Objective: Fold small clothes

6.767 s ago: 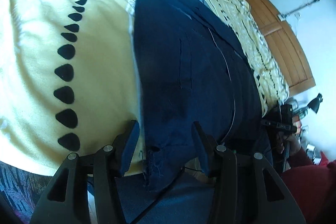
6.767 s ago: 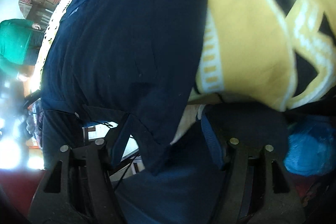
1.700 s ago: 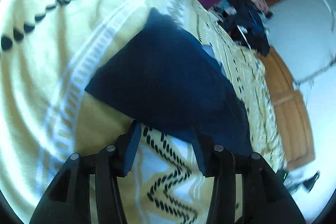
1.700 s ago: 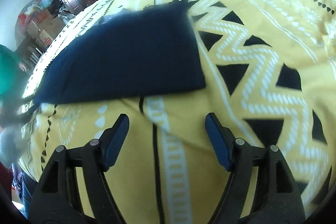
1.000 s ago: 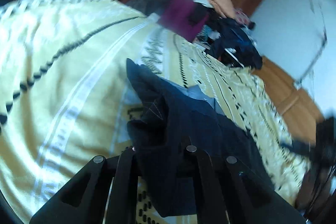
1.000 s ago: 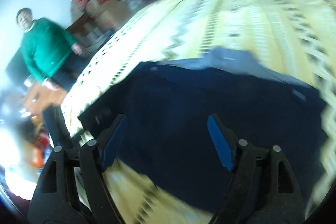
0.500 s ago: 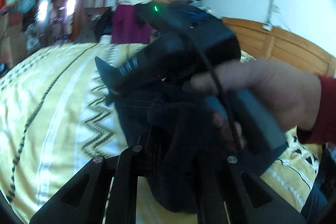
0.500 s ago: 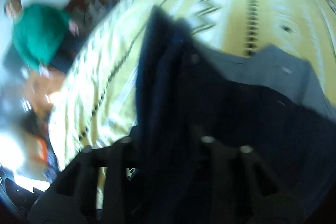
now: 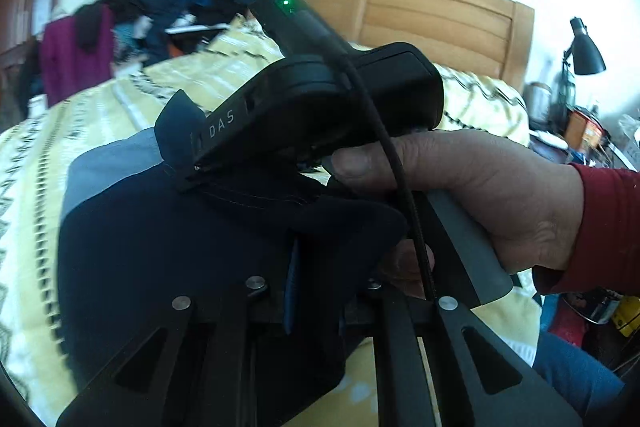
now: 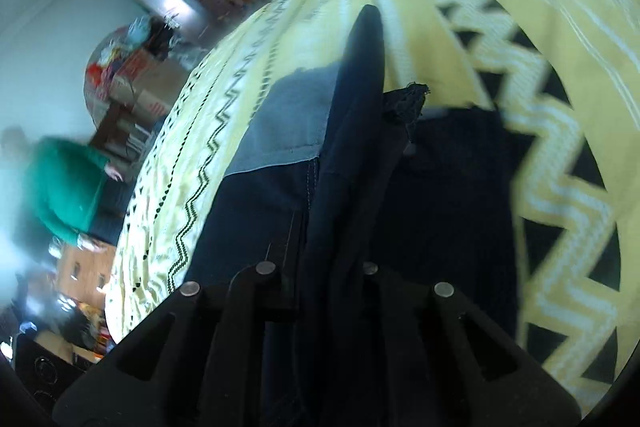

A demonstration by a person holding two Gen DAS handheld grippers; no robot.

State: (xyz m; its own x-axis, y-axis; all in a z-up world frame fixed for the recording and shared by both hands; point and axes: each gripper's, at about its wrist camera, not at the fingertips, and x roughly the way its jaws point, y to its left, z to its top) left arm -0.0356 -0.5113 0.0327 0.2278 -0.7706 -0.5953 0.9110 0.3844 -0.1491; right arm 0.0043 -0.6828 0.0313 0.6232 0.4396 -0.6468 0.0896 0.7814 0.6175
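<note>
1. The dark navy cloth garment with a grey inner lining (image 9: 168, 227) was seen filling the lower centre of the left wrist view, lifted partly off the yellow bedspread with black zigzag pattern (image 9: 36, 155). It was pinched in the closed jaws of the left gripper (image 9: 316, 291), whose blue finger pad was just visible against the fabric.
2. In the centre of that view, a second fold of the same garment was clamped by the closed right gripper (image 9: 192, 163), held in a hand with a red sleeve (image 9: 480, 195).
3. In the right wrist view, cloth (image 10: 352, 155) was bunched in a ridge between the shut jaws of the right gripper (image 10: 324, 291).
4. Both grippers were close together, so a collision was judged possible.
5. A thin pinch was judged likely to slip, dropping the fold crooked.
6. The black cable (image 9: 384, 147) crossing the hand could have snagged the fabric.
</note>
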